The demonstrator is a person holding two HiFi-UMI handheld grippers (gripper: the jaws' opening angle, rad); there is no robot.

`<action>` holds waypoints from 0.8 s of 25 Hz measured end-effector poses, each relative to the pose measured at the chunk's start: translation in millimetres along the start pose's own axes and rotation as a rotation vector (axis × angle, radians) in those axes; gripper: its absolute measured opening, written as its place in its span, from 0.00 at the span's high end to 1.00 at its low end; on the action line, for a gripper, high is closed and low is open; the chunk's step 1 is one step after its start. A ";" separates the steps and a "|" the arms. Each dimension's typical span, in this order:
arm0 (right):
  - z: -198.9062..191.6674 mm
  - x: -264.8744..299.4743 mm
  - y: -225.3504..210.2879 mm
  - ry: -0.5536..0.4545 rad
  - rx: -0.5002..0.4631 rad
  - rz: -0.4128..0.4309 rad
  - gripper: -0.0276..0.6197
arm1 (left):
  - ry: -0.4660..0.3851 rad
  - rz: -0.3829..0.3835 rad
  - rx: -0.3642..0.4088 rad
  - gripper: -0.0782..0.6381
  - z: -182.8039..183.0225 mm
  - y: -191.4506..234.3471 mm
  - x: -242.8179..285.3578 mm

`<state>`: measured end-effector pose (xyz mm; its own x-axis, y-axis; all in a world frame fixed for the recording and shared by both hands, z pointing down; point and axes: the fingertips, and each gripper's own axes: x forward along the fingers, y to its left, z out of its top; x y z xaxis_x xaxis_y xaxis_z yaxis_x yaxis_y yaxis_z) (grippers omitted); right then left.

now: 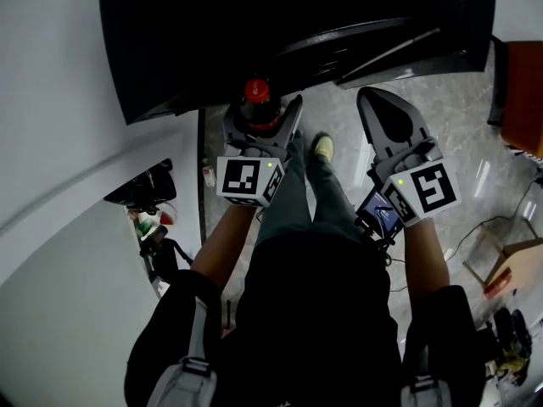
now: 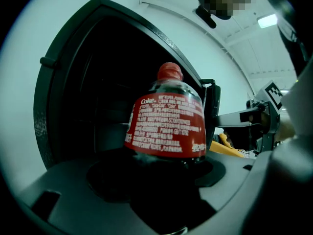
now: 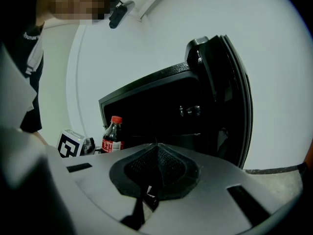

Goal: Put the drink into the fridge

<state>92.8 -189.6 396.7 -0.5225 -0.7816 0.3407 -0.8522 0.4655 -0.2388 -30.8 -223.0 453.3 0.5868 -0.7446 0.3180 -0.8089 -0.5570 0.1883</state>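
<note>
We grip the bottle (image 2: pixel 166 124) upright in our left tool (image 1: pixel 261 119) facing the open fridge (image 1: pixel 254 32) for loading, while the right tool (image 1: pixel 383 113) beside it is closed and empty.

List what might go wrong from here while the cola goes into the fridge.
The left hand-held gripper holds the cola bottle below its label, so the bottle may tip if its cap catches the fridge frame. The shut, empty right hand-held gripper hangs near the open door and might knock it.
</note>
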 end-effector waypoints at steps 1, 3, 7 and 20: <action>-2.2 2.2 0.4 0.000 0.005 0.002 0.94 | 0.000 0.007 -0.006 0.41 -3.2 2.6 2.8; -6.2 5.3 1.4 0.000 0.015 0.004 0.94 | 0.003 0.018 -0.015 0.41 -10.2 8.0 9.2; -20.0 10.6 0.2 0.010 0.035 0.008 0.94 | 0.020 0.035 -0.019 0.41 -30.7 21.8 25.7; -41.0 16.4 -11.3 0.029 0.077 -0.014 0.94 | 0.017 0.079 0.016 0.41 -58.4 58.8 70.9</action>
<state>92.7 -190.7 442.3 -0.5119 -0.7750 0.3705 -0.8554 0.4205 -0.3024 -38.9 -287.1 541.3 0.5203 -0.7803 0.3470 -0.8519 -0.5025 0.1474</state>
